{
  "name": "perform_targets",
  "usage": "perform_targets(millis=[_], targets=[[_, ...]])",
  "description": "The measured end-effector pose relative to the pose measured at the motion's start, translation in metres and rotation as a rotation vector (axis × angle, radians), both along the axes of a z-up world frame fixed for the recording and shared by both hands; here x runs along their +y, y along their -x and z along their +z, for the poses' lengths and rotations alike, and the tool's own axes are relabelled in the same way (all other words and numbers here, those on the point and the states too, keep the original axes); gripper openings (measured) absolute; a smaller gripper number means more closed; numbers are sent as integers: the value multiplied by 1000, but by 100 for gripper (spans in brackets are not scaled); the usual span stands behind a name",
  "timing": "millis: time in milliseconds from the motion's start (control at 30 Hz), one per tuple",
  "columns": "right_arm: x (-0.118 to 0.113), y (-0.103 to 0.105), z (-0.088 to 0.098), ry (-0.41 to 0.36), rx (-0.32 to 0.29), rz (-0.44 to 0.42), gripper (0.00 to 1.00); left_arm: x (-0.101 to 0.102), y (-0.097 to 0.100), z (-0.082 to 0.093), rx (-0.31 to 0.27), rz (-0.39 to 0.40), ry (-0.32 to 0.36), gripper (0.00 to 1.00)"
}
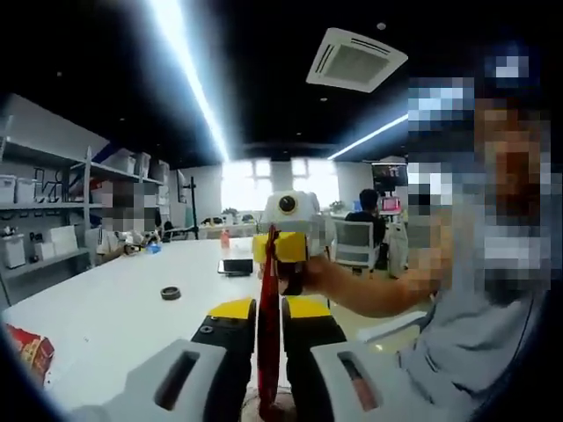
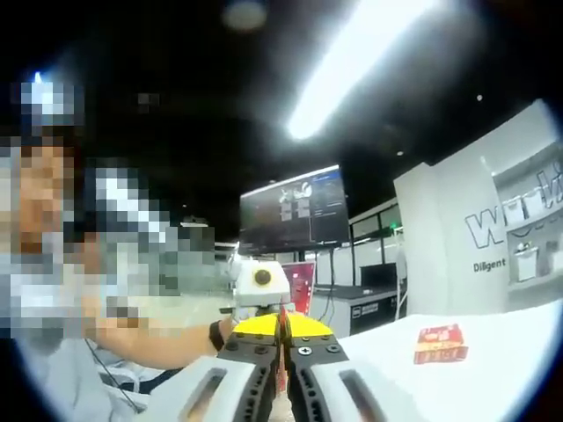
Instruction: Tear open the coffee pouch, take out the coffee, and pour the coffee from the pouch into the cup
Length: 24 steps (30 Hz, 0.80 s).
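In the left gripper view a thin red coffee pouch stands edge-on between my left gripper's yellow-tipped jaws, which are shut on it. The pouch runs up to my right gripper, held by a hand just beyond and facing this camera, its yellow jaws closed on the pouch's far end. Both grippers hang in the air above the white table. In the right gripper view my right gripper is shut on a red sliver of the pouch, with my left gripper close behind it.
A black ring, a dark phone and a red packet lie on the table. Another red packet lies on the table in the right gripper view. Shelves line the left wall. A person's torso is close on the right.
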State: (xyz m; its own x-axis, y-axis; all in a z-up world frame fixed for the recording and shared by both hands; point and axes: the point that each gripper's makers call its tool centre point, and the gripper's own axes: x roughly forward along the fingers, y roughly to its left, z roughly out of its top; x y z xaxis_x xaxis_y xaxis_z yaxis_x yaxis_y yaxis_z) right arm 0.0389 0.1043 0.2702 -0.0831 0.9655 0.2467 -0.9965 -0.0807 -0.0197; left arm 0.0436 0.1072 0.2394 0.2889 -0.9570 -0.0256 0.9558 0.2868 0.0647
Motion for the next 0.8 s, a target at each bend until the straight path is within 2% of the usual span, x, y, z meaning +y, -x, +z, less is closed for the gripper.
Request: perform_targets(millis=[167,233,367,500,567,667,800], targets=[[0,-2,2,1,0,-4,2,-10,0,13,-23,-10,-23,8],[-1,-4,3,-1,2,-9,2,-10,0,13,-24,-11,-34,5],[-1,-5,4,2,8,-9,2,-9,2,12,-24,-17,-29,4],[-1,-5,5,-2,10,-6,2,-7,4,12,-13,-20,-3,10],[-3,-5,8,-12,14,-5,2,-7,5,6,0,-22,-16,12],[-4,-6,8,-9,12,-10,2,-5,4,0,-16,-23,-29,6],[-4,-6,6,-5,14,-8,2,-5,3,0,-22,-25,-30,6]])
